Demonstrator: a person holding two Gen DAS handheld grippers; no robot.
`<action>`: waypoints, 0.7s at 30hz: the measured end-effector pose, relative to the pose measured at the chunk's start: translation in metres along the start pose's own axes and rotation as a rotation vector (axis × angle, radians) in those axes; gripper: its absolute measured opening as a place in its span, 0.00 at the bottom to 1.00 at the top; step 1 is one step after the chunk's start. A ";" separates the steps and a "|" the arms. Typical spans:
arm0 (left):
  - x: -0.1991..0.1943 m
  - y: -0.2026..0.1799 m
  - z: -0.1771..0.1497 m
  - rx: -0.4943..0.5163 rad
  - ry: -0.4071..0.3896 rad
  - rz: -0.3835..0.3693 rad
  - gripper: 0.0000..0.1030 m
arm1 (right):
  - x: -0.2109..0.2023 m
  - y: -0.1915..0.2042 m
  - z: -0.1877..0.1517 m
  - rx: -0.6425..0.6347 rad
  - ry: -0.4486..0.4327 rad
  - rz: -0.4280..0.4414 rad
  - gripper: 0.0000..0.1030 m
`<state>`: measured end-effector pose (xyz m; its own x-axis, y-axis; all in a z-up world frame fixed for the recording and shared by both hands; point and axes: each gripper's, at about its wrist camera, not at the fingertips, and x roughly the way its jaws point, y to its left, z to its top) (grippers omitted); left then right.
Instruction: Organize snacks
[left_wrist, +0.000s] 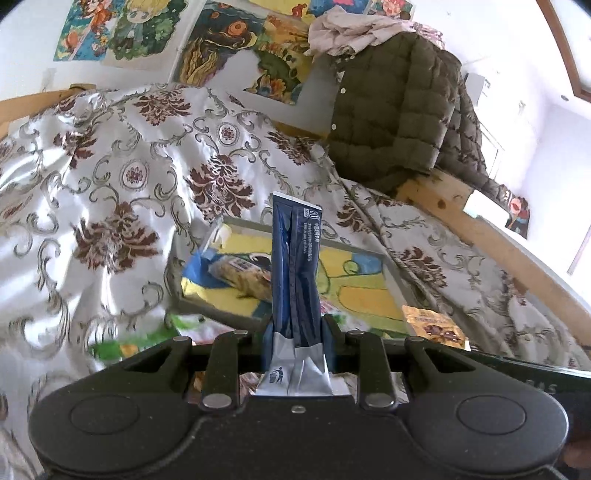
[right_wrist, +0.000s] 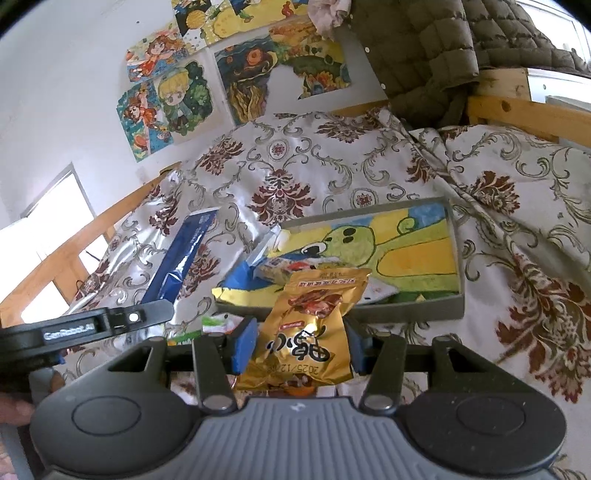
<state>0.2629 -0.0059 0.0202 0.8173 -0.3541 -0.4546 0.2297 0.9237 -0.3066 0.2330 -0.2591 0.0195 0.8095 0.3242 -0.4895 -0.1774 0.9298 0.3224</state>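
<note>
Both grippers loaded, box sitting on the bed

The left gripper is clamped on a blue pouch that sticks up and out between its fingers. The right gripper is squeezed on a gold bag. The box lies flat on the bedspread just ahead, with a yellow snack and a blue wrapper already inside.

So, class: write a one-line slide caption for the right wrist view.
Right gripper holds a gold snack bag before a painted box on a floral bedspread.
</note>
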 end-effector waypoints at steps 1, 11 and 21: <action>0.006 0.003 0.003 0.003 -0.003 0.000 0.27 | 0.004 0.000 0.002 0.000 0.001 0.000 0.54; 0.073 0.039 0.021 -0.052 -0.001 0.022 0.27 | 0.067 -0.015 0.024 -0.013 0.007 -0.028 0.54; 0.125 0.047 0.032 -0.082 -0.010 -0.001 0.27 | 0.123 -0.037 0.030 0.013 0.023 -0.054 0.54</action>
<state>0.3928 -0.0026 -0.0246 0.8222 -0.3533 -0.4462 0.1871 0.9082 -0.3744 0.3560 -0.2590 -0.0287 0.8046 0.2777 -0.5249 -0.1262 0.9437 0.3058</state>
